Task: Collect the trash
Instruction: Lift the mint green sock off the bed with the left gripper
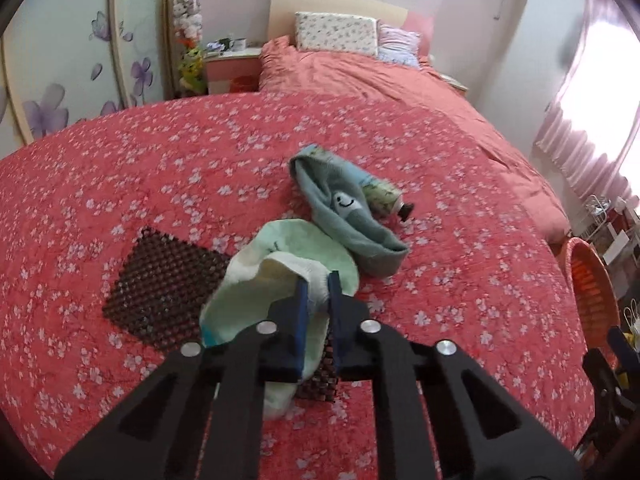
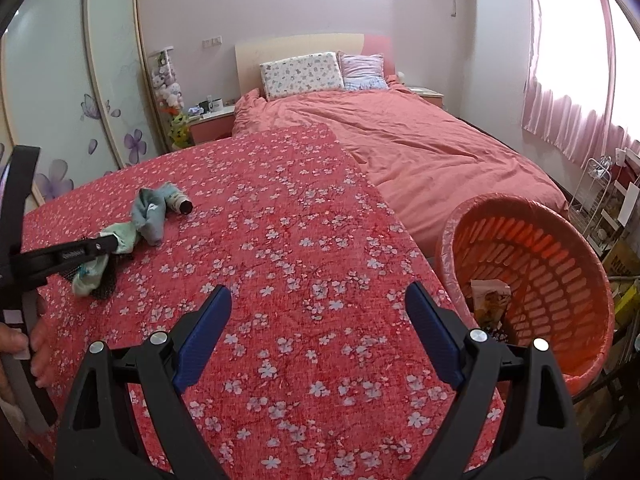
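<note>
Your left gripper (image 1: 318,292) has its fingers pinched on the pale green sock (image 1: 280,276), which lies partly over a dark woven mat (image 1: 160,288) on the red floral blanket (image 1: 120,184); just beyond it, the blue-grey sock (image 1: 348,216) is draped against a small tube (image 1: 384,196). Your right gripper (image 2: 318,320) hovers above the blanket with its fingers spread wide, holding nothing. The orange basket (image 2: 560,264) sits just off the bed's right edge, near that gripper, with a crumpled wrapper (image 2: 488,296) inside.
</note>
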